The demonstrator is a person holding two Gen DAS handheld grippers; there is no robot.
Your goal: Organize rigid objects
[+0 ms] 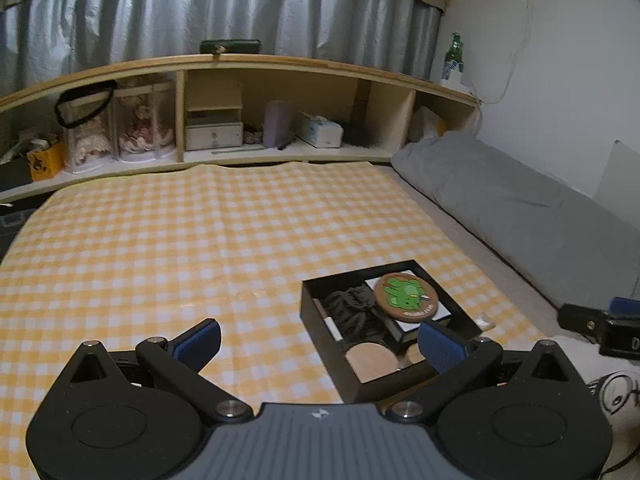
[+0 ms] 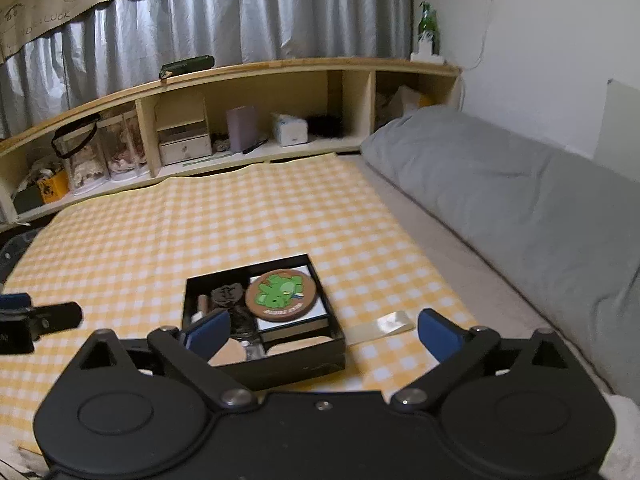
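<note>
A: One black tray (image 2: 280, 364) holds nearly everything: a round coaster with a green cartoon figure (image 2: 281, 295) lies on a white-topped box (image 2: 294, 322) in its far right part, a dark knotted cord (image 2: 228, 296) sits in the left part, and two pale wooden discs (image 2: 230, 354) lie along the near edge. The tray rests on the yellow checked cloth (image 2: 160, 240), just ahead of both grippers.

B: So is anything still out?

A: Only a clear, flat, tape-like strip (image 2: 380, 326) on the cloth, just right of the tray. I can't tell what it is.

B: And the grippers?

A: The right gripper (image 2: 324, 332) has its jaws spread wide with nothing between them, hanging over the tray's near right corner. The left gripper (image 1: 320, 344) is likewise wide apart and empty, with the tray off to its right.

B: Which step, then?

A: I'd judge the sorting is nearly finished. If the strip counts, the next move calls for the right gripper to swing right, come down low and pinch a thin, flat edge, which could easily slip on the cloth.
</note>
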